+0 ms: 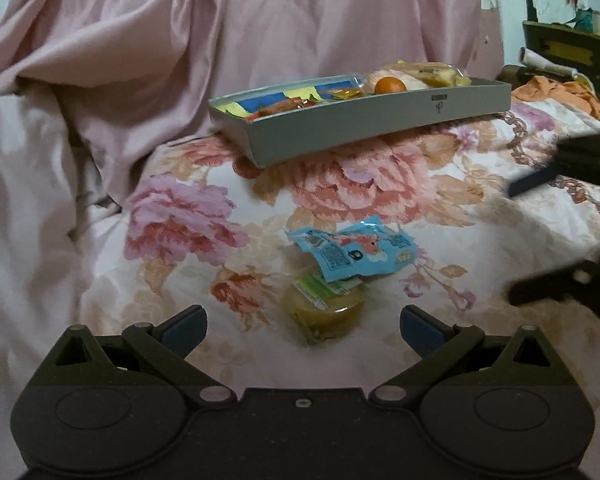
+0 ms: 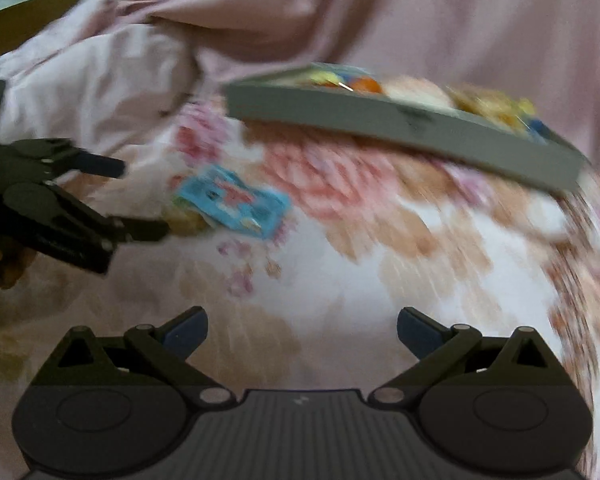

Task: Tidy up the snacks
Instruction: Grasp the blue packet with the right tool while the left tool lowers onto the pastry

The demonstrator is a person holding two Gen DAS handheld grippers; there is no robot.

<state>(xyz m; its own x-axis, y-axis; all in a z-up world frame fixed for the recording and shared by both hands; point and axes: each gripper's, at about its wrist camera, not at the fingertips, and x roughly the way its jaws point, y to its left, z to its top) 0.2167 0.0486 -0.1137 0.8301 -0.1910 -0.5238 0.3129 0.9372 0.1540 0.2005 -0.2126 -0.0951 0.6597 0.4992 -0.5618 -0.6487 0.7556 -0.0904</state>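
Both the left gripper (image 1: 303,322) and the right gripper (image 2: 302,326) have their fingers wide apart and hold nothing, a crinkly blue snack packet (image 1: 352,249) lies on a small round yellow jelly cup (image 1: 326,310) on the flowery bedspread (image 1: 380,184) — near the grey cardboard tray (image 1: 364,124) full of snacks — with a crumpled pink sheet (image 1: 180,40) behind.

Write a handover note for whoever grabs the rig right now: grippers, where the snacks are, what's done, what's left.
Left gripper: open, empty, aimed at the jelly cup.
Right gripper: open, empty; its view is motion-blurred.
Grey tray sits on the floral bedspread and already holds several snacks, including an orange round one.
Left out: the jelly cup and the blue packet lying partly on top of it, nearer than the tray.
Likely next: move both into the tray.
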